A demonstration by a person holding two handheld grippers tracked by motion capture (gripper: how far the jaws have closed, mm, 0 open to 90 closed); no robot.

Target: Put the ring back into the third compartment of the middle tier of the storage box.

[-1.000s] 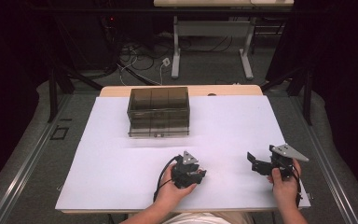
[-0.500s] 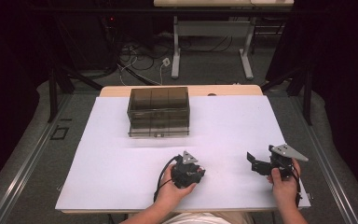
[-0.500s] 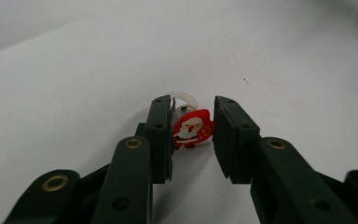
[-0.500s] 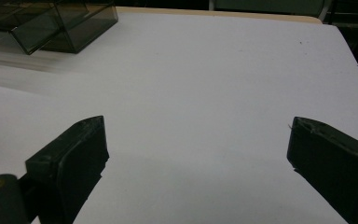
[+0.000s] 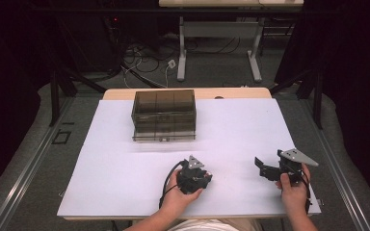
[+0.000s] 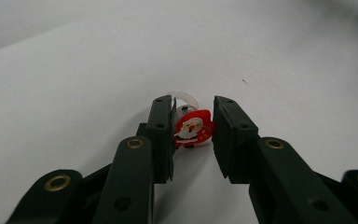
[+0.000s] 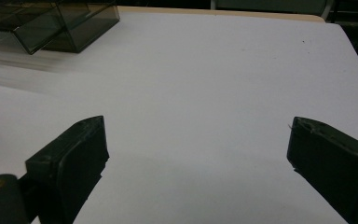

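Santa ring (image 6: 193, 127): small red-and-white Santa figure on a clear ring, standing upright on the white surface (image 6: 74, 70)
Box (image 5: 164, 114): smoky clear, at the far side

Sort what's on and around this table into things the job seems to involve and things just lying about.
Likely in the job:
left gripper
Santa ring between its jaws
smoky clear box
right gripper, open

Just about:
cables on the floor
far table legs
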